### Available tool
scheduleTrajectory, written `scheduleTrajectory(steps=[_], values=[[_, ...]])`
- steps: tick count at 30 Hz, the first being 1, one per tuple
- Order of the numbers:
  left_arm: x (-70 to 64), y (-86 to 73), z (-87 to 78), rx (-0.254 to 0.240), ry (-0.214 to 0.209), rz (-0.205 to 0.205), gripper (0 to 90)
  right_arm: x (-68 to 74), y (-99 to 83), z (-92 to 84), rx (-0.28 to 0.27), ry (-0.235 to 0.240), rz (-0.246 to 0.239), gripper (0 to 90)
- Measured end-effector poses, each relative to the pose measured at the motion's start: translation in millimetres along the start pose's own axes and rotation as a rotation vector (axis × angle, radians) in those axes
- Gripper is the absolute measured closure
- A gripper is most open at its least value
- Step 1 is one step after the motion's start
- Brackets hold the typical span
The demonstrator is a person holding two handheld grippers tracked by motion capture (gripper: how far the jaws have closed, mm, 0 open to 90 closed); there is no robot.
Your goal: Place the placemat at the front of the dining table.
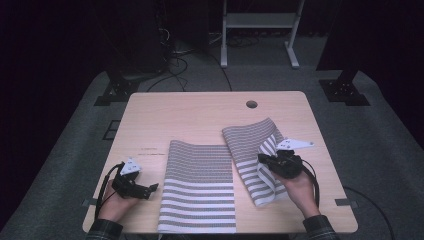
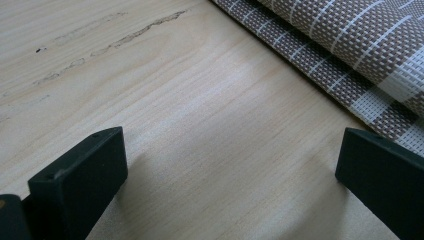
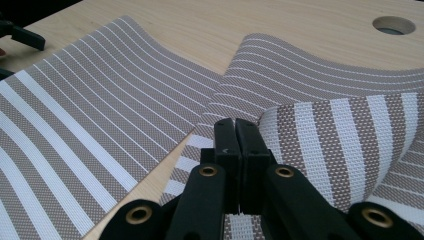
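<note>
Striped placemat (image 1: 252,165) pinched by right gripper (image 1: 265,160), folded over

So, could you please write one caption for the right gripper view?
Right gripper shut on folded edge of striped placemat, second placemat flat beside it on table.

High view: fixed overhead, facing forward and down across the whole bench (image 1: 200,110). Left gripper view: low, very close to the bench surface. Right gripper view: close above the folded striped mat (image 3: 320,135). Shared by all: bench and mats.
</note>
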State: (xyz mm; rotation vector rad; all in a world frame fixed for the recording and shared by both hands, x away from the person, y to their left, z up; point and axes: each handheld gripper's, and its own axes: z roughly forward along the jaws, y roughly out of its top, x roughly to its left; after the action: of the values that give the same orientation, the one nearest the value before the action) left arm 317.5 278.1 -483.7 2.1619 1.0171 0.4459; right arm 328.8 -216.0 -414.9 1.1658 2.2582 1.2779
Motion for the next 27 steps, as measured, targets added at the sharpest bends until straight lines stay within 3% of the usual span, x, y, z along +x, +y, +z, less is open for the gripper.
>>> scheduleTrajectory(steps=[27], values=[[0.0,0.0,0.0,0.0,0.0,0.0,0.0,38.3,29.3,40.5,-0.008,0.094,-0.046,89.3]])
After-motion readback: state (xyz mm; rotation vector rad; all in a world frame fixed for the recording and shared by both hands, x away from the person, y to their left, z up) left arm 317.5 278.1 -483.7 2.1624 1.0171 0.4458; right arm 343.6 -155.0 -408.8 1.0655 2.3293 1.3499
